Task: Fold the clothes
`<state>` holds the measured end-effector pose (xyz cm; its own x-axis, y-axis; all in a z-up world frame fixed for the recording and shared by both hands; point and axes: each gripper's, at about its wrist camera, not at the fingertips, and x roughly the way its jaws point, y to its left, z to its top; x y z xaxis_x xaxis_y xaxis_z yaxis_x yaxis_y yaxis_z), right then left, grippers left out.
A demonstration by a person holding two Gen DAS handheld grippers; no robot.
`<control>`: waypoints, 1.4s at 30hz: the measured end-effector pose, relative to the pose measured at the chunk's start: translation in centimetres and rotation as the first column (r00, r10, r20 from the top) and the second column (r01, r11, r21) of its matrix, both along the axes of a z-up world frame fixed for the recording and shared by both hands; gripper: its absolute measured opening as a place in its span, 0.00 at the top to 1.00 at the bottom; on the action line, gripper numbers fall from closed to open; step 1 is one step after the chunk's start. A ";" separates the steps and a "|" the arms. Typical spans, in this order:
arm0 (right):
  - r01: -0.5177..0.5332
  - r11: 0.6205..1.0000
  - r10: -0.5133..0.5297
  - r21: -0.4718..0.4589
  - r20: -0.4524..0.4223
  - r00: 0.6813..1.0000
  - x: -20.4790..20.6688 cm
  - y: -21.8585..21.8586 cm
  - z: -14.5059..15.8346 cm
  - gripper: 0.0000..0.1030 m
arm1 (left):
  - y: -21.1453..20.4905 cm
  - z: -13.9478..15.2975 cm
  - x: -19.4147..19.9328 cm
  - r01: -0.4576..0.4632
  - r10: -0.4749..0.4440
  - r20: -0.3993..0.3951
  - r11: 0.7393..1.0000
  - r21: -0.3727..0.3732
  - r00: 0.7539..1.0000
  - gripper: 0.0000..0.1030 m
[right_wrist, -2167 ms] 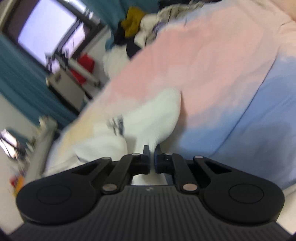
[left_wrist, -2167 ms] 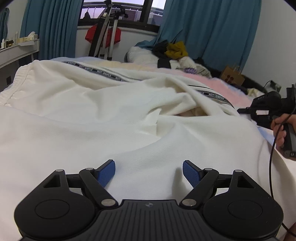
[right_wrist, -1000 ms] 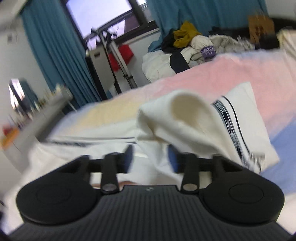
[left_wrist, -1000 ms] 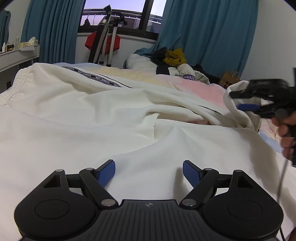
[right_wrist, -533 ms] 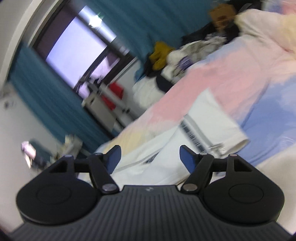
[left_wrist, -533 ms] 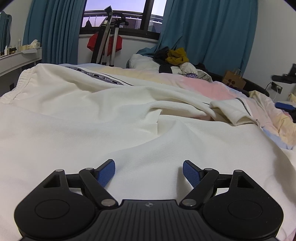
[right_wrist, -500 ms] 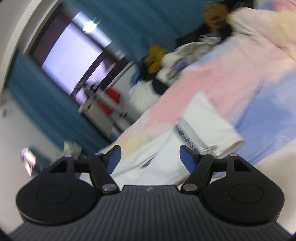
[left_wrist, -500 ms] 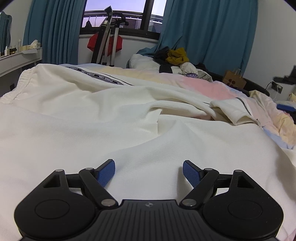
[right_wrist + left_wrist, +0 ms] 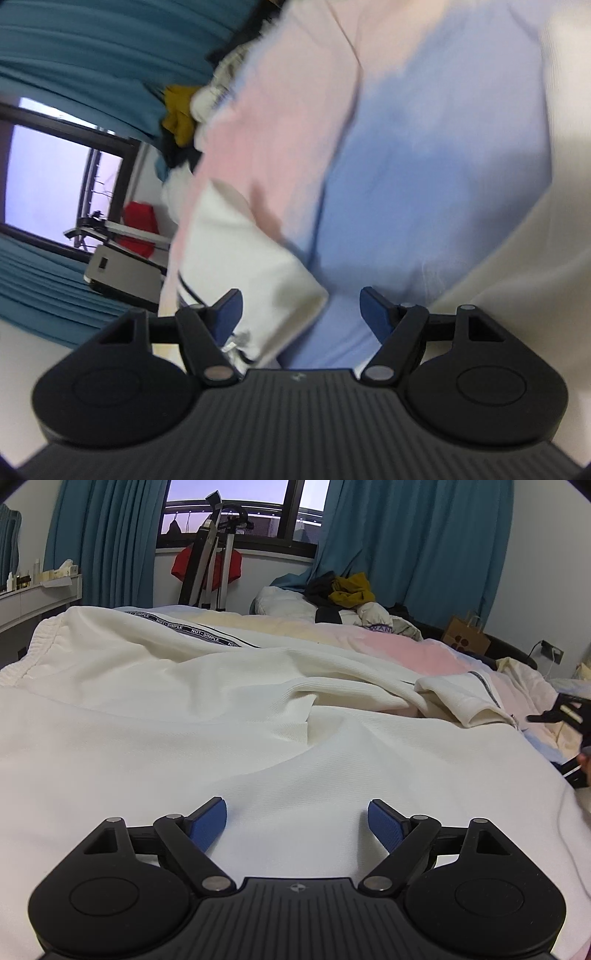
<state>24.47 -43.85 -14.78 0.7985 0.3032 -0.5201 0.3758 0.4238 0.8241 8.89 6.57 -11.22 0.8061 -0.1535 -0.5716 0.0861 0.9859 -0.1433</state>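
Observation:
Cream-white trousers (image 9: 184,709) with a black lettered side stripe lie spread over the bed. My left gripper (image 9: 297,819) hovers just above the near part of them, open, with nothing between its blue pads. One leg end (image 9: 465,701) lies turned back on the pink sheet at the right. In the right wrist view, which is rolled and blurred, that leg end (image 9: 251,266) lies below my right gripper (image 9: 301,306), whose jaws stand open and press on nothing. The right gripper (image 9: 554,710) also shows at the far right edge of the left wrist view, beside the leg end.
The bed sheet (image 9: 424,653) is pastel pink, yellow and blue. A pile of clothes (image 9: 347,590) sits at the far end of the bed. A brown paper bag (image 9: 467,638) stands right of it, a tripod (image 9: 210,565) by the window, and a shelf (image 9: 37,590) at the left.
My right gripper opened and released the trouser leg end, which now lies folded back on the sheet. It then swung right and down while rolling. The left gripper stayed still.

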 end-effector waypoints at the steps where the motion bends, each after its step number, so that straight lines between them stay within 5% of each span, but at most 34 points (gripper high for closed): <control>1: -0.023 1.000 0.022 0.010 0.010 1.000 0.5 0.4 -0.2 0.29 | 0.0 0.0 0.1 0.000 0.000 0.000 1.000 -0.004 1.000 0.17; 6: -0.084 0.996 0.083 0.013 0.078 0.994 3.0 3.1 -0.7 0.31 | 0.0 0.1 0.6 0.012 -0.012 0.000 0.999 -0.037 1.000 0.16; 8: -0.069 0.997 0.070 -0.018 0.083 0.994 3.8 4.1 -1.0 0.48 | 0.0 0.1 0.7 0.030 -0.030 0.004 0.998 -0.051 1.000 0.15; 9: -0.058 0.993 0.065 -0.101 0.068 0.996 4.0 4.7 -0.5 0.71 | 0.0 0.0 0.8 0.035 -0.034 0.003 0.998 -0.051 0.999 0.15; 10: -0.047 0.982 0.058 -0.186 0.052 0.997 4.2 5.4 0.0 0.82 | 0.0 0.0 0.8 0.039 -0.039 0.002 0.998 -0.051 0.999 0.15; 16: 0.103 0.908 -0.042 -0.407 0.155 0.987 3.9 4.8 6.3 0.88 | 0.5 0.4 0.7 0.052 -0.050 0.015 0.993 -0.110 0.999 0.15; 18: 0.132 0.834 -0.039 -0.536 0.180 0.983 4.8 3.6 9.1 0.88 | 0.4 1.0 0.3 0.081 -0.075 0.053 0.988 -0.132 0.996 0.15; 23: 0.048 0.522 -0.035 -0.852 0.035 0.999 9.9 -0.7 12.0 0.88 | -0.6 2.2 0.1 0.177 -0.159 0.138 0.975 -0.133 0.978 0.15; 27: -0.099 0.388 0.008 -0.916 -0.104 0.995 12.5 -4.4 9.7 0.87 | -1.1 1.9 0.7 0.215 -0.196 0.141 0.967 -0.137 0.970 0.15; 29: -0.125 0.363 0.032 -0.923 -0.121 0.992 12.2 -5.8 8.6 0.85 | -1.0 1.5 1.2 0.218 -0.200 0.127 0.964 -0.150 0.972 0.15; 33: -0.108 0.429 0.022 -0.897 -0.110 0.994 10.9 -7.4 7.8 0.81 | -0.9 1.2 1.9 0.225 -0.205 0.126 0.959 -0.172 0.971 0.15; 35: -0.034 0.512 -0.015 -0.858 -0.048 0.999 9.2 -7.8 8.4 0.66 | -0.6 1.4 1.9 0.222 -0.201 0.123 0.957 -0.186 0.972 0.15; 37: 0.054 0.615 -0.055 -0.787 0.025 0.998 6.9 -8.3 9.0 0.29 | -0.3 1.6 1.8 0.211 -0.190 0.123 0.957 -0.197 0.974 0.15; 39: 0.132 0.730 -0.108 -0.670 0.078 0.991 4.0 -8.4 9.0 0.22 | -0.2 1.9 1.6 0.196 -0.174 0.125 0.960 -0.198 0.977 0.15; 42: 0.146 0.874 -0.144 -0.464 0.040 0.989 0.0 -6.7 7.6 0.22 | -0.2 2.3 1.2 0.163 -0.145 0.123 0.974 -0.157 0.982 0.15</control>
<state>24.45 -50.58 -7.18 0.8173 -0.0911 -0.5689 0.4594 0.6990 0.5480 10.04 6.35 -8.92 0.8218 -0.3661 -0.4366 0.2597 0.9227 -0.2849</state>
